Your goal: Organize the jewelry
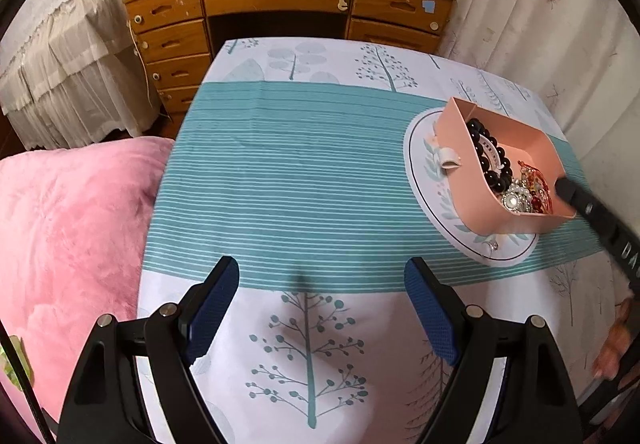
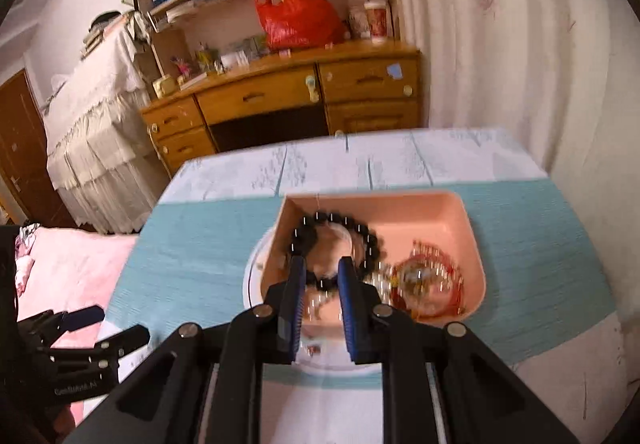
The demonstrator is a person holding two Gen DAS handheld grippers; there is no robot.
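A pink tray (image 1: 460, 148) stands on a white patterned plate (image 1: 424, 172) at the table's right. It holds a black bead bracelet (image 1: 486, 154), a pearl brooch (image 1: 514, 200) and red jewelry (image 1: 534, 180). A small ring (image 1: 493, 245) lies on the plate's near rim. My left gripper (image 1: 322, 276) is open and empty over the tablecloth's middle. My right gripper (image 2: 322, 266) is partly open over the tray's (image 2: 472, 244) near edge, its blue fingers astride the black bracelet (image 2: 340, 224), holding nothing I can see. The view is blurred.
The table has a teal striped cloth (image 1: 280, 172) with tree prints. A pink blanket (image 1: 68, 228) lies left of it. A wooden desk (image 1: 288, 0) with drawers stands behind. Curtains (image 1: 540, 24) hang at the right.
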